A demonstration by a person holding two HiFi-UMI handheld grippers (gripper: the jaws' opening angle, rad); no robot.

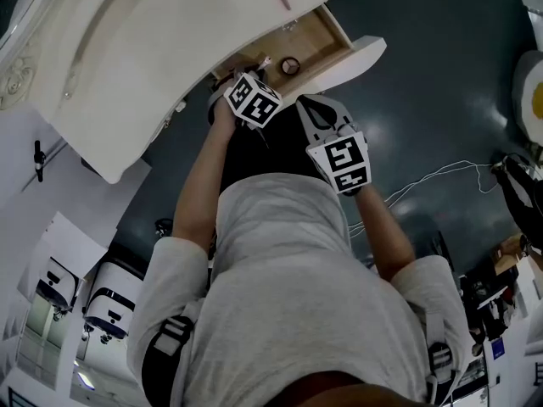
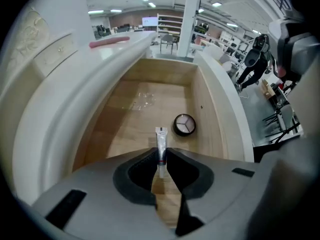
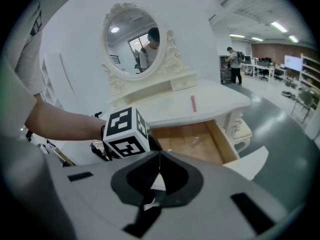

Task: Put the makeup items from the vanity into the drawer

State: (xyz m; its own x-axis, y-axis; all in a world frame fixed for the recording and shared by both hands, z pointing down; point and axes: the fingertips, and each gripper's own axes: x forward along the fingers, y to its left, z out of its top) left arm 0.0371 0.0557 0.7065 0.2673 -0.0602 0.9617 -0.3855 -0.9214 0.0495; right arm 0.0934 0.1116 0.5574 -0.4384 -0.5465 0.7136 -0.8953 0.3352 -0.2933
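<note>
White vanity (image 1: 127, 58), its wooden drawer (image 2: 125, 129) standing open over grey floor. Left claw (image 2: 161, 154) part-closed, pinching a small clear tube (image 2: 161, 138) that sticks out past the tips, above the drawer floor; a round compact (image 2: 184, 124) lies just beyond it near the drawer's right wall, and a pink stick (image 2: 110, 42) lies on the tabletop (image 3: 170, 109). Right claw (image 3: 159, 160) jaws together, nothing between them, back from the drawer, beside the left.

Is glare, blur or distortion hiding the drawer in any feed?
Left gripper view: sharp, fisheye bows the drawer walls; tube and compact read clearly. Head view: softer, drawer small near the top edge. Right gripper view: bright, evenly lit, corners black and warped.
</note>
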